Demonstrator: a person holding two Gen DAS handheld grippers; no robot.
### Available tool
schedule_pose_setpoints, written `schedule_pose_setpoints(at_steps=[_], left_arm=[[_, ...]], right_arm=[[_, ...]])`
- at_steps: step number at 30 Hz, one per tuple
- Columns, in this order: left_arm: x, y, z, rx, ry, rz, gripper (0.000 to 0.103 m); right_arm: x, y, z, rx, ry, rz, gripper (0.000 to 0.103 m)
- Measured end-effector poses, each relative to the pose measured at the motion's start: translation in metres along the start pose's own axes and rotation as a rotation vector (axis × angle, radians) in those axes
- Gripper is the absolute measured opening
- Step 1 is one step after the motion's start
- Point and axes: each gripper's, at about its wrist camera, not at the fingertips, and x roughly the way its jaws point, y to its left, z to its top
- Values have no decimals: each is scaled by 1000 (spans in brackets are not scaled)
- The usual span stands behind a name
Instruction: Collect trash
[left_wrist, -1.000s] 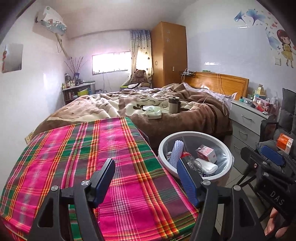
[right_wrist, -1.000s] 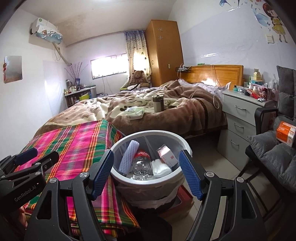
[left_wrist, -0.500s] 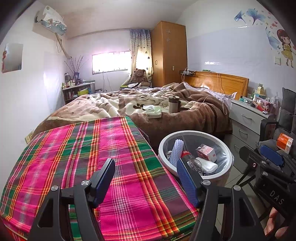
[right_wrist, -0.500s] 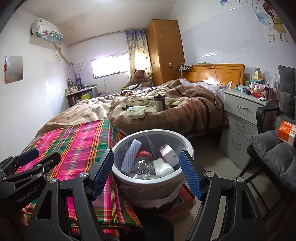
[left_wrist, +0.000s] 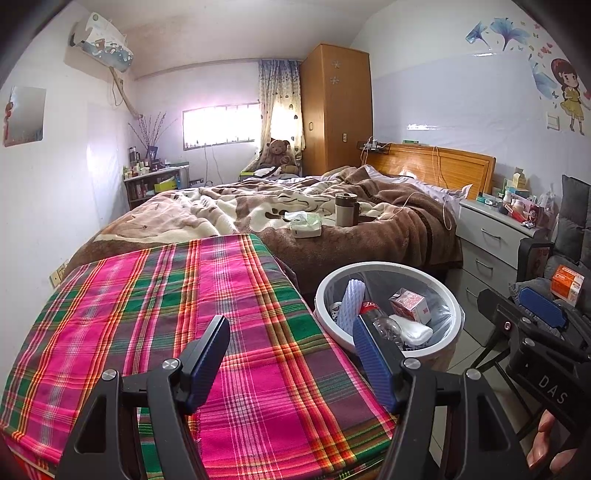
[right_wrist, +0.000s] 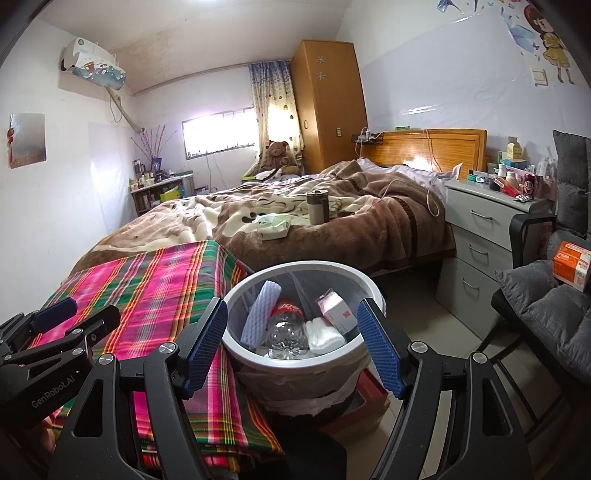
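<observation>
A white-rimmed waste bin (right_wrist: 236, 345) (left_wrist: 454, 306) with a clear liner stands beside the plaid-covered table (left_wrist: 155, 314) (right_wrist: 147, 288). Inside lie a crushed clear bottle with a red label (right_wrist: 286, 326) (left_wrist: 382, 323), a ribbed white foam sleeve (right_wrist: 260, 312) (left_wrist: 349, 301), a small pink carton (right_wrist: 334, 310) (left_wrist: 408, 302) and white tissue (right_wrist: 325, 334) (left_wrist: 413, 330). My right gripper (right_wrist: 291, 345) hovers open in front of the bin, nothing between its fingers. My left gripper (left_wrist: 290, 356) hangs open over the plaid cloth, empty. Each gripper shows at the edge of the other's view.
A bed with a brown blanket (left_wrist: 332, 221) carries a tissue pack (left_wrist: 304, 223) and a tumbler (left_wrist: 345, 208). A grey nightstand (right_wrist: 480, 229) with clutter stands right. A cushioned chair (right_wrist: 546, 314) holds an orange box (right_wrist: 570, 264). A wardrobe (left_wrist: 334, 110) stands at the back.
</observation>
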Motion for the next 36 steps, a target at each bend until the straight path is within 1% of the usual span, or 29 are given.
schedule_pose_setpoints(at_steps=[36], left_arm=[[-2, 1, 0, -8, 0, -4, 69]], right_arm=[[-1, 3, 1, -12, 2, 5, 74]])
